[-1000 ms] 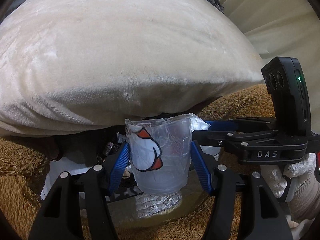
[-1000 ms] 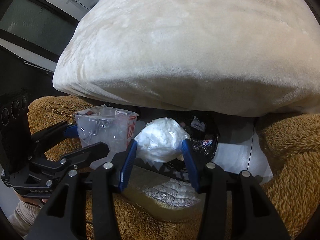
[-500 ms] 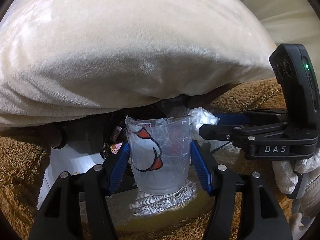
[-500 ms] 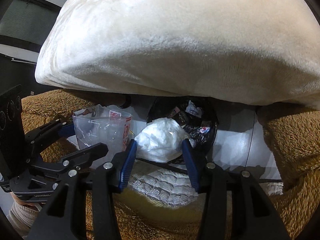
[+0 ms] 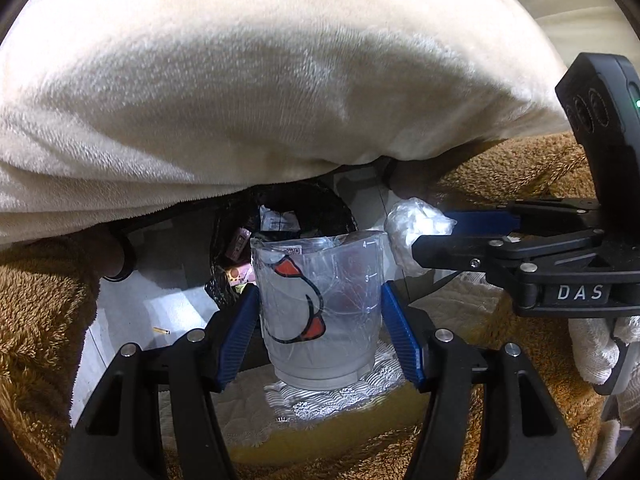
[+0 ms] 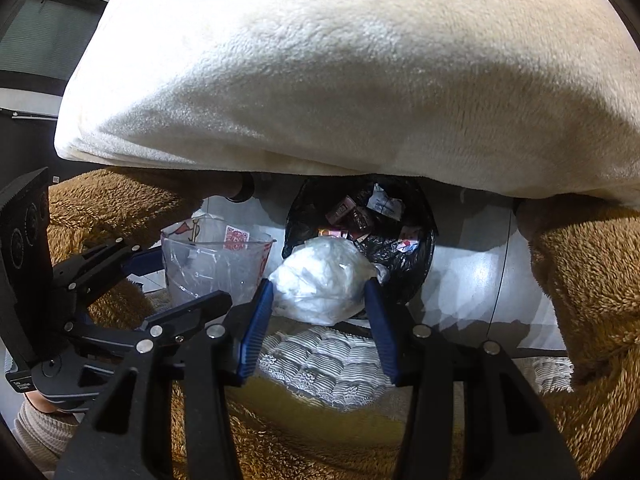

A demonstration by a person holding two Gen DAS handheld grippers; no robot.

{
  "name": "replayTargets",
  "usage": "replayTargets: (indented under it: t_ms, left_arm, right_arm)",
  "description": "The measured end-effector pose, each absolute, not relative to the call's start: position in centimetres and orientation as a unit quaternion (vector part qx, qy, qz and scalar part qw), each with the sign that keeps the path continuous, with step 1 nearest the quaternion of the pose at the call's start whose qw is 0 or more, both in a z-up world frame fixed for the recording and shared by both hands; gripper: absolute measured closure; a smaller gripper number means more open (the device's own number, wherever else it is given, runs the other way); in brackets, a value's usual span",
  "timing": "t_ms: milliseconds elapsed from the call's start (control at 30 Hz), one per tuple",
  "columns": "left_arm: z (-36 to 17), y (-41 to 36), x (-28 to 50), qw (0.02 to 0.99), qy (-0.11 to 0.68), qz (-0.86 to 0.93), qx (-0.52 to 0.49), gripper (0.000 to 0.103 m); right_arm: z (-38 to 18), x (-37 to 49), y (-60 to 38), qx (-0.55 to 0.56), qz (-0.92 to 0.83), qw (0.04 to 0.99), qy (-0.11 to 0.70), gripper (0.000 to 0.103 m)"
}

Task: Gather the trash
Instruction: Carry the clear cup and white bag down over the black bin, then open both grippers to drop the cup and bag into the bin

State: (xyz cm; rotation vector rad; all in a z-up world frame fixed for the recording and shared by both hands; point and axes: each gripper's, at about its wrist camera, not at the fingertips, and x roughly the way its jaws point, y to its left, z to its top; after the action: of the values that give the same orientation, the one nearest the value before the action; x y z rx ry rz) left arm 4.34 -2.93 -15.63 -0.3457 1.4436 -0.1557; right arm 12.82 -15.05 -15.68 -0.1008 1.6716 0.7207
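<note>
My left gripper (image 5: 320, 312) is shut on a clear plastic cup (image 5: 320, 304) with a red and black print, held upright. The same cup (image 6: 216, 264) shows at the left of the right wrist view. My right gripper (image 6: 320, 300) is shut on a crumpled white plastic wad (image 6: 324, 276), which also shows as the wad (image 5: 416, 224) beside the cup. Beyond both, on the pale floor, stands a bin with a black bag (image 6: 416, 260) holding several wrappers; the bin (image 5: 288, 208) lies just behind the cup in the left view.
A large cream plush cushion (image 5: 260, 80) overhangs the bin from above. Brown shaggy fabric (image 6: 592, 280) flanks the floor gap on both sides. A lace-edged cover over a yellow edge (image 6: 320, 360) lies under the grippers. A gloved hand (image 5: 596, 344) holds the right gripper.
Both grippers have sunk and tipped downward. The bin and the pale floor under the cushion have come into fuller view. Cup and wad stay gripped.
</note>
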Motion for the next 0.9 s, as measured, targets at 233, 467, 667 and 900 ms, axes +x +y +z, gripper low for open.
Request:
replayTargets:
  t_ms: [233,467,667,900]
  left_arm:
    - [-16.6,-2.7,4.3,0.722,0.671,-0.064,-0.157,0.040]
    - [-17.2,-1.8,4.1,0.710,0.680,-0.052,-0.176,0.033]
    - [-17.3,-1.6,4.0,0.712,0.680,-0.044,-0.166,0.033]
    - [-16.6,-1.9,3.5,0.719,0.678,-0.038,-0.150,0.033]
  right_arm:
    - [-16.2,12.8,-15.1,-0.040,0.310,0.607,0.731,0.055]
    - [-16.6,13.4,-15.7,-0.012,0.305,0.598,0.741,0.050]
    - [-16.5,13.4,-16.2,0.002,0.303,0.599,0.741,0.049]
    - [-15.8,12.9,-16.4,-0.002,0.307,0.610,0.730,0.049]
